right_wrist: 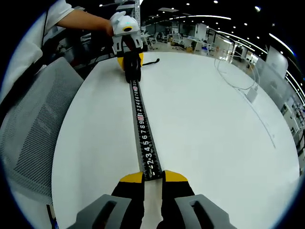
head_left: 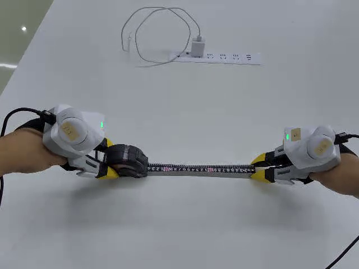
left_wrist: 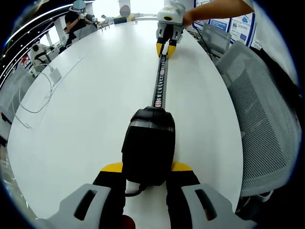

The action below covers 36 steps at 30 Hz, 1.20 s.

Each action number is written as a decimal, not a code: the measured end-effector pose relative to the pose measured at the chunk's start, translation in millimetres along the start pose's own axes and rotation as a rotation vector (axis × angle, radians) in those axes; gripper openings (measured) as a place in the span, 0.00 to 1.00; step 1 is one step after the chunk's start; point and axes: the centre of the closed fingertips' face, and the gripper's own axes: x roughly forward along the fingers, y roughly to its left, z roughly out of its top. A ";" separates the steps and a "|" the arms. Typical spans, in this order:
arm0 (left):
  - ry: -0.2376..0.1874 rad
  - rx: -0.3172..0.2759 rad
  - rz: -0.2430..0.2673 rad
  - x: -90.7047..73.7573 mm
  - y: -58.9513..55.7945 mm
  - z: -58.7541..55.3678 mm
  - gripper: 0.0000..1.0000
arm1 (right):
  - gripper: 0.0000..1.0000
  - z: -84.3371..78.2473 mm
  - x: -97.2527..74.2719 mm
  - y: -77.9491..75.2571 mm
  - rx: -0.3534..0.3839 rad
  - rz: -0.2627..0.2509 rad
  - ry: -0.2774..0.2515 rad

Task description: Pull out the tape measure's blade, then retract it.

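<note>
Two grippers in all: one left gripper (head_left: pixel 112 158), one right gripper (head_left: pixel 257 168). One tape measure (head_left: pixel 128 161), one power strip (head_left: pixel 224 57), one charger (head_left: pixel 198 46), one mesh chair (left_wrist: pixel 257 95), one white table (head_left: pixel 168 112).

Blade (right_wrist: pixel 143 129) end hidden inside right tool (right_wrist: pixel 153 177), black cable (head_left: pixel 343 253) cut off by edge

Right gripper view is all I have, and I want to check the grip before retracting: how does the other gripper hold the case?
Observer: The left gripper has its yellow-tipped jaws shut on the black tape measure case, one on each side.
Operator: Anything else on the table?
Observer: In the head view a white power strip lies beyond the blade, apart from it, with a charger plugged in.
</note>
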 end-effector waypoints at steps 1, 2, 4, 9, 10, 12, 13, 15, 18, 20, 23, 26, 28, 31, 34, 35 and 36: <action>-0.001 -0.001 0.002 0.1 0.2 0.1 0.28 | 0.09 -0.2 -0.1 0.2 0.001 0.002 0.001; -0.004 -0.002 0.004 0.1 0.0 0.3 0.28 | 0.09 -0.3 -0.1 0.4 -0.001 0.004 0.001; -0.015 -0.005 0.009 0.1 0.1 0.6 0.28 | 0.09 -0.6 -0.3 0.4 -0.003 0.005 0.002; -0.032 -0.012 0.004 0.3 -0.9 2.0 0.28 | 0.10 -1.2 -0.6 0.2 -0.009 0.007 0.011; -0.031 -0.011 0.005 0.5 -0.9 2.2 0.28 | 0.10 -1.2 -0.6 0.1 -0.009 0.007 0.012; -0.034 -0.017 0.003 0.7 -0.9 2.5 0.28 | 0.10 -1.2 -0.9 0.1 -0.007 0.008 0.010; -0.035 -0.017 0.004 0.8 -0.7 2.5 0.28 | 0.10 -1.4 -1.0 0.1 -0.005 0.009 0.009; -0.037 -0.018 0.006 0.9 -0.6 2.7 0.28 | 0.10 -1.6 -1.2 0.1 -0.009 0.009 0.011; -0.037 -0.017 0.007 0.8 -0.8 2.9 0.28 | 0.10 -1.7 -1.3 0.3 -0.006 0.009 0.007; -0.036 -0.019 0.007 0.7 -0.9 2.9 0.28 | 0.10 -1.5 -1.4 0.3 -0.006 0.007 0.006; -0.033 -0.015 0.004 0.6 -1.6 2.6 0.28 | 0.10 -1.7 -1.4 0.1 -0.010 0.008 0.005; -0.036 -0.019 0.005 0.6 -1.5 2.8 0.28 | 0.11 -1.6 -1.5 0.1 -0.011 0.008 0.007; -0.036 -0.022 0.006 0.4 -1.5 3.1 0.29 | 0.11 -1.5 -1.5 -0.2 0.005 0.007 0.004; -0.035 -0.026 0.007 -0.1 -1.8 3.4 0.29 | 0.11 -2.0 -2.5 -1.6 0.005 0.001 0.005; -0.036 -0.038 0.007 -0.8 -0.9 2.1 0.29 | 0.11 -1.7 -2.8 -2.1 0.017 -0.001 -0.002; -0.033 -0.042 0.005 -1.0 -1.2 1.4 0.30 | 0.12 -1.2 -2.7 -2.1 0.019 -0.003 -0.004; -0.033 -0.047 0.001 -1.1 -2.0 1.4 0.32 | 0.14 -0.8 -2.6 -2.4 0.025 -0.006 -0.005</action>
